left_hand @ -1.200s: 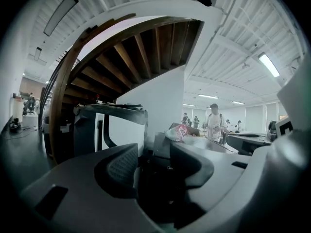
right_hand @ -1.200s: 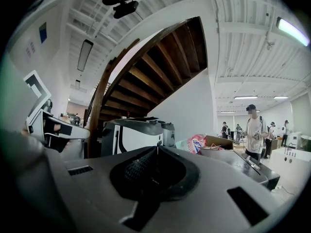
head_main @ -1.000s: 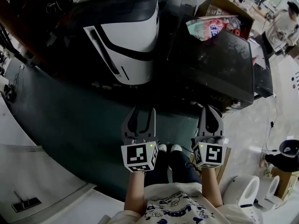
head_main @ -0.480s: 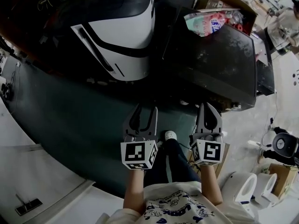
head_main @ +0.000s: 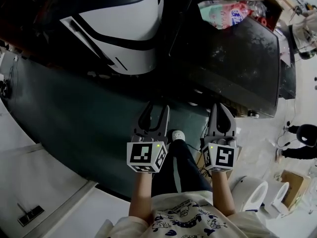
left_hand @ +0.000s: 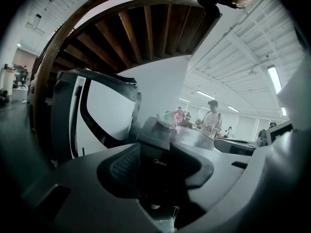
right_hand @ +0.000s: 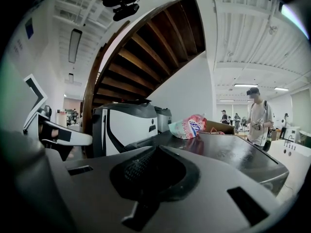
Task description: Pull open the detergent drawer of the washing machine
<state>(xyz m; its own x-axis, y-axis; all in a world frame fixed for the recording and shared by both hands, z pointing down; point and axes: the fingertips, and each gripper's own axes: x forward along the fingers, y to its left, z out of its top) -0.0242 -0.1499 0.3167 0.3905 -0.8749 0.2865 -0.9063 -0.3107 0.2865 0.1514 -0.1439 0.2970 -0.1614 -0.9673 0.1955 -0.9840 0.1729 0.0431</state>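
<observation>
My left gripper (head_main: 156, 109) is carried with its jaws wide and nothing in them. The gap frames only the dark front of the washing machine (head_main: 233, 58), with the maker's badge showing between the pads. Beside it, my right gripper (head_main: 220, 108) has its jaws pressed together to a point, also empty. Both tools hover over the dark floor (head_main: 74, 123), just ahead of my shoe (head_main: 177, 134) and clear of the machine, which stands ahead and to the right. A bright printed packet (head_main: 225, 14) lies on its glossy top. To its left stands a white-and-black appliance (head_main: 124, 38), touching or nearly so. The detergent drawer, presumably on the upper front panel, cannot be made out from any view here: the head view looks mostly down on the lid, and the front is in deep shade. I judge this to be the approach, with no contact made and the drawer presumably not yet pulled. The next move calls for closing the distance, finding the drawer's grip recess, setting the open left jaws on its lip and drawing straight back toward me.
</observation>
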